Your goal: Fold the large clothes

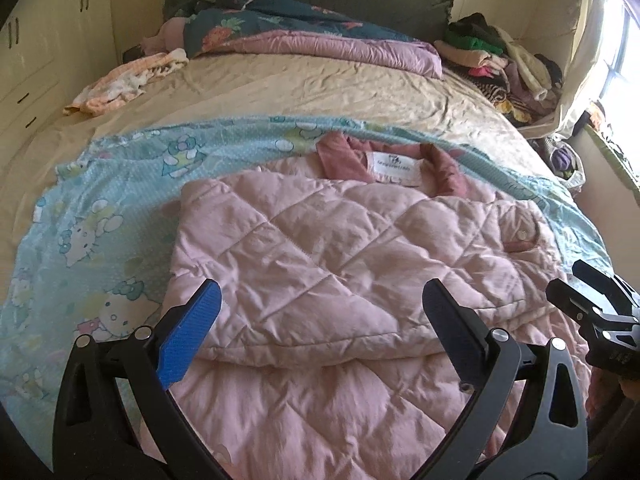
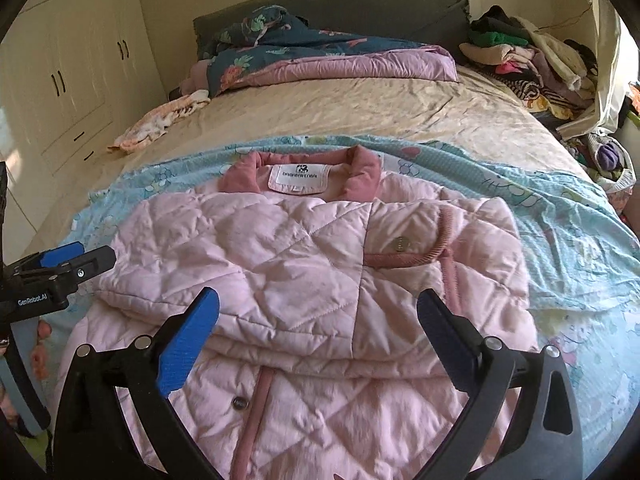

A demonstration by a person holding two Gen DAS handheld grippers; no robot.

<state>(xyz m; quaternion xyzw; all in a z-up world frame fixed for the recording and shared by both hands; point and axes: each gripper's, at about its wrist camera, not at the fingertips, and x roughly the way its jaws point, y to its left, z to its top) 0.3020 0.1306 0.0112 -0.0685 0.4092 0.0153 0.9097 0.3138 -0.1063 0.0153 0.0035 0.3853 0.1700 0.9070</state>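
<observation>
Your bed [image 2: 360,108] fills the frame; the pink jacket [image 2: 304,264] lies centre, its near part folded up. Both tools, left tool [image 1: 320,312] and right tool [image 2: 318,316], gape wide, empty. Next, I judge, grip the near edge and fold again.

Left gripper [image 1: 320,300] is hanging tilted downward, jaws standing wide apart, nothing between the blue pads. Right gripper [image 2: 318,306] is angling down the same way, jaws spread wide, holding nothing. Both are sitting side by side, near each other, not touching.
</observation>
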